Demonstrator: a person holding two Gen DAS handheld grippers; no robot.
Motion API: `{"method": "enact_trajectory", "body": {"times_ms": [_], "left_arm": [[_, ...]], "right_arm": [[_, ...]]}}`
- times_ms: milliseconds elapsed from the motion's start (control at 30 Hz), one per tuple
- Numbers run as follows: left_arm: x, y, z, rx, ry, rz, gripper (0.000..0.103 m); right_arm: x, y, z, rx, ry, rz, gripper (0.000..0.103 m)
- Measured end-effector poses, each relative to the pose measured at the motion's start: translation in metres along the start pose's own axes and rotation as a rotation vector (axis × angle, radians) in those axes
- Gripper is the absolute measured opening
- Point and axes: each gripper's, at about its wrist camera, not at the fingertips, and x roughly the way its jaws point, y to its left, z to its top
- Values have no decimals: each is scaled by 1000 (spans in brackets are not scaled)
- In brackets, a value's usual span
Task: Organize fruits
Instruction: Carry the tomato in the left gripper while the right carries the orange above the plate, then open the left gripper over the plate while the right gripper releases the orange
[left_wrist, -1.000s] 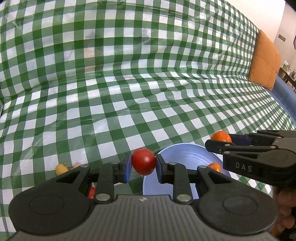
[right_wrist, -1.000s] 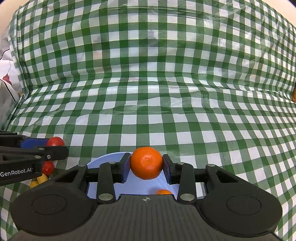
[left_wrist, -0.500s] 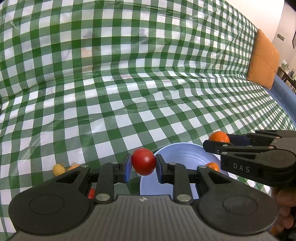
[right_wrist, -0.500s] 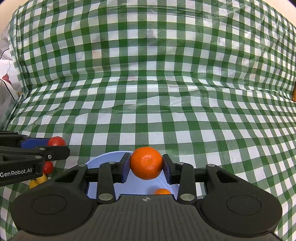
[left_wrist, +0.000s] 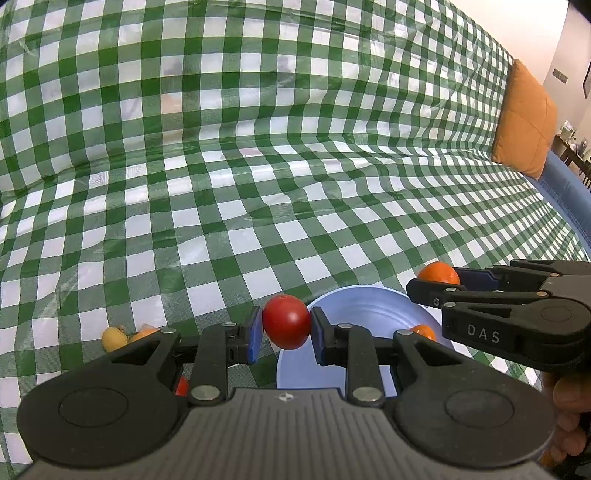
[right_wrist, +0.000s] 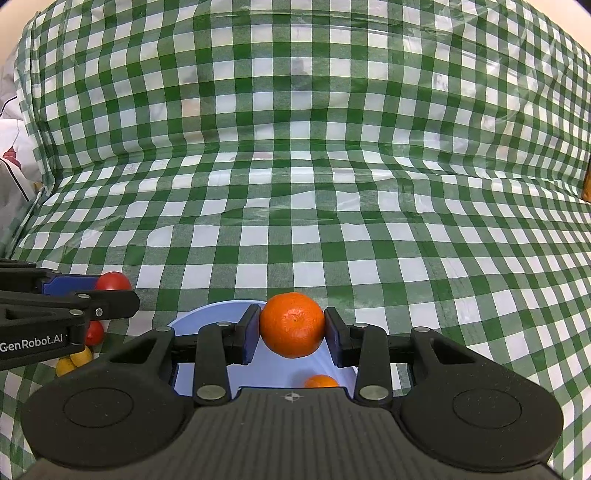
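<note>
While the left gripper (left_wrist: 286, 328) is clenching a red tomato (left_wrist: 286, 322) beside the blue bowl's (left_wrist: 354, 325) rim, the left view is showing small yellow fruits (left_wrist: 114, 339) lying on the checked cloth (left_wrist: 258, 166). In the right view, the right gripper (right_wrist: 291, 326) is grasping an orange (right_wrist: 292, 325) over the bowl, where another orange (right_wrist: 320, 381) is sitting.

Both wrist views angle down, close; shared blue bowl (left_wrist: 354, 314) (right_wrist: 207, 314).

The right gripper (left_wrist: 439, 286) carries the white letters "DAS" on its black side. The left gripper (right_wrist: 110, 293) carries "GenRobot.AI" on its side.
</note>
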Motion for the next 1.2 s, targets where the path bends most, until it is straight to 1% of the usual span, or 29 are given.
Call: {"method": "enact_trajectory", "body": {"times_ms": [100,267,433,700,733,767,800,833,967,1033,1200], "left_arm": [[1,1,0,-7,8,-6,30],[4,-1,-1,-14,31,-37,30],[9,-15,-4,38,59,-80,30],[15,-32,-11,106,87,-128,30],[15,-34,-12,115,91,-138,31],[16,-35,-13,123,95,-145,34],[16,-36,-14,131,98,-152,43],[15,-37,-14,135,95,-156,45],[14,-36,-14,128,87,-151,46],[14,-33,-12,118,85,-140,46],[12,-28,-10,98,75,-118,46]], "right_arm": [[-1,2,2,1,2,-4,38],[-3,3,3,3,1,-5,38],[0,1,1,5,10,-6,38],[1,1,-1,5,17,0,39],[1,1,-2,4,21,1,39],[2,2,-2,3,25,1,39],[3,1,-1,2,28,-1,39],[4,1,-1,1,28,-4,39],[3,1,-2,2,26,-10,41],[3,1,-2,4,26,-15,44],[4,7,-2,5,31,-16,45]]}}
